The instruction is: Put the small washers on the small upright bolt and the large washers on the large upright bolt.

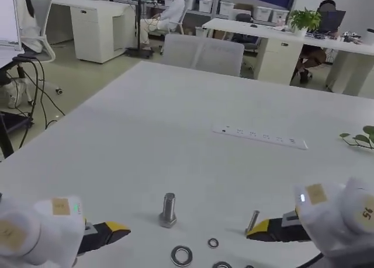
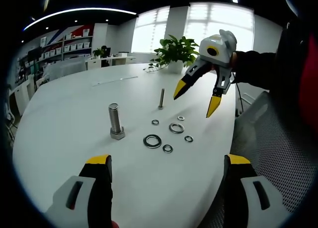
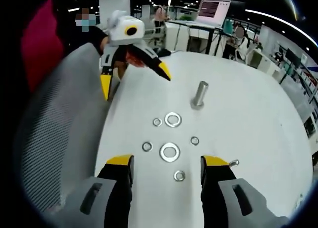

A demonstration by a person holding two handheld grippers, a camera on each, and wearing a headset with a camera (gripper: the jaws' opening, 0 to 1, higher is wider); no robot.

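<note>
The large bolt (image 1: 168, 209) stands upright near the table's front edge, and the thin small bolt (image 1: 252, 221) stands to its right. Several loose washers lie flat in front of them, among them a large washer (image 1: 182, 256) and a small washer (image 1: 213, 243). My left gripper (image 1: 114, 230) hovers open at the lower left and holds nothing. My right gripper (image 1: 257, 233) hovers open close beside the small bolt. In the left gripper view the large bolt (image 2: 115, 121), small bolt (image 2: 161, 98) and washers (image 2: 152, 140) lie ahead. In the right gripper view a large washer (image 3: 170, 152) lies between the jaws, the large bolt (image 3: 199, 95) beyond.
A white power strip (image 1: 260, 136) lies across the middle of the white table (image 1: 146, 134). Plant leaves (image 1: 359, 138) reach in at the right edge. A grey chair (image 1: 203, 54) stands at the far side, with desks and seated people beyond.
</note>
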